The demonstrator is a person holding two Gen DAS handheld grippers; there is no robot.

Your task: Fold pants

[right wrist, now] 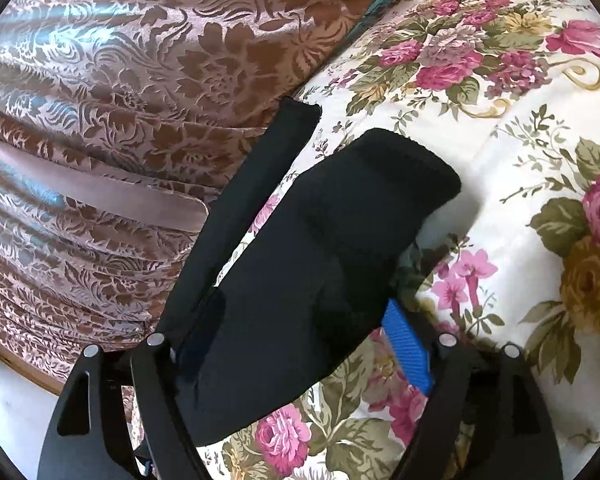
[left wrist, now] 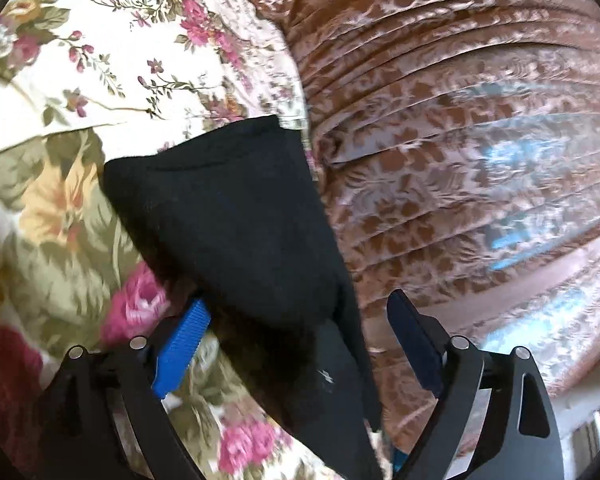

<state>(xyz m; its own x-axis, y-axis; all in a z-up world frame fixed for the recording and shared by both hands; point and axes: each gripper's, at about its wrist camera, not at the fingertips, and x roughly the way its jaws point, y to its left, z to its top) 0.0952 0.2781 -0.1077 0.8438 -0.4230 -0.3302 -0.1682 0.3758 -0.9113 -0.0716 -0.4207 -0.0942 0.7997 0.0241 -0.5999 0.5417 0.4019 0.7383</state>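
The black pants (left wrist: 228,216) lie folded into a thick bundle on a floral bedspread (left wrist: 100,60), close to its edge. My left gripper (left wrist: 300,344) is open; the bundle's near end sits between its blue pads (left wrist: 184,344) without being pinched. In the right wrist view the same pants (right wrist: 340,220) run up from between the jaws of my right gripper (right wrist: 300,348), which is open. Its right blue pad (right wrist: 408,352) is bare beside the cloth, and the left pad is covered by fabric. A narrow black strip (right wrist: 252,208) of the pants lies apart along the bed edge.
A pleated brown-and-pink damask fabric (left wrist: 460,160) hangs beside the bed and fills the left of the right wrist view (right wrist: 120,100). The floral bedspread (right wrist: 520,140) spreads to the right. A pale floor patch (right wrist: 12,408) shows at the lower left.
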